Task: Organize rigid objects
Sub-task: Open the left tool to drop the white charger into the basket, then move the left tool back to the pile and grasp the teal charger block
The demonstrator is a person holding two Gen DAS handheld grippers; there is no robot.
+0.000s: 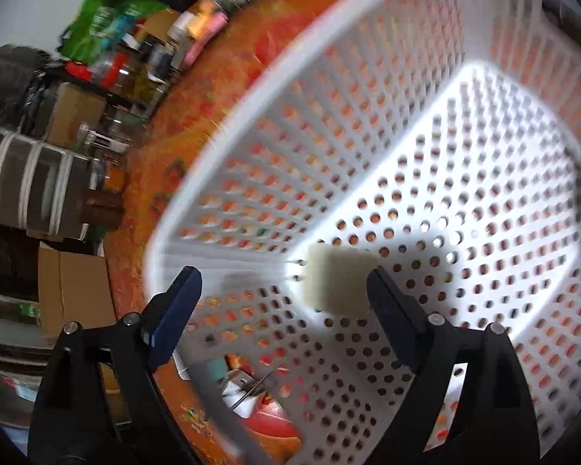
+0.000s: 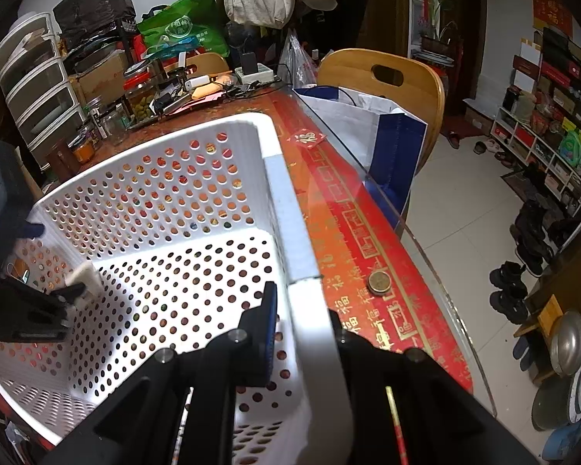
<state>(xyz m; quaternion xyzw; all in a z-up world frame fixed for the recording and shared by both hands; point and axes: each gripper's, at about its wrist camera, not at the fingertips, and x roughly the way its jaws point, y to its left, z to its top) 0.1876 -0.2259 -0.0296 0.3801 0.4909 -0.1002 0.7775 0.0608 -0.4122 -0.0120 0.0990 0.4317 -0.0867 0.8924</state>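
Note:
A white perforated plastic basket (image 1: 251,89) stands on the red patterned table; it also shows in the right wrist view (image 2: 290,209). A pale off-white block (image 1: 339,285) is inside it near one wall, between my left gripper's fingers but touching neither clearly. My left gripper (image 1: 282,290) is open above the basket's inside. In the right wrist view the block (image 2: 87,277) shows at the left wall beside the left gripper's finger (image 2: 71,292). My right gripper (image 2: 302,310) is shut on the basket's near right rim, one finger inside, one outside.
The table (image 2: 368,232) has a glass top and a round brown coin-like disc (image 2: 379,282). Jars, boxes and clutter (image 2: 143,97) stand at the table's far end. A wooden chair (image 2: 383,77) with a white-blue bag (image 2: 383,128) stands at the right edge. Tiled floor with shoes lies to the right.

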